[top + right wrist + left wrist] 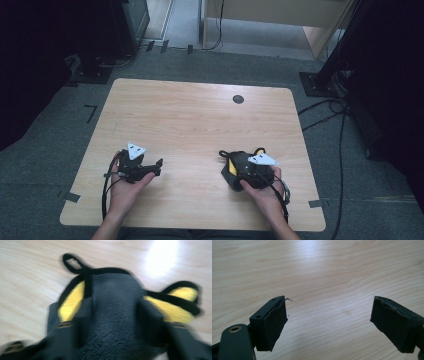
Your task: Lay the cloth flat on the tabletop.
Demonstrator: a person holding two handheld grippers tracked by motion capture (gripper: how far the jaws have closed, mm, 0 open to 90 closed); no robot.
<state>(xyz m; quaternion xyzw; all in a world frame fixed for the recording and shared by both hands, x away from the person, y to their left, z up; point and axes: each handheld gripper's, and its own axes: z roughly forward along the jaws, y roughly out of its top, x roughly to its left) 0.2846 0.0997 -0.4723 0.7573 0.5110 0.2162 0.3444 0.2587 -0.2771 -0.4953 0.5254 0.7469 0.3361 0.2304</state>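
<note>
Right gripper view: grey-yellow fleece item (pixel 112 315) bunched between fingers (pixel 82 320).

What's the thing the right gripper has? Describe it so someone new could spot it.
Start at the wooden table and go to its near right part, where the right gripper is. Between its jaws sits a dark grey fuzzy cloth item, with yellow lining and black trim, and a small black loop at one end. Nothing else on the table has yellow.

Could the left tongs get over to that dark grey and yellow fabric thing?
Probably yes. The left tongs are open, holding nothing, and bare table lies between them and the fabric thing, which the right tongs grip.
</note>
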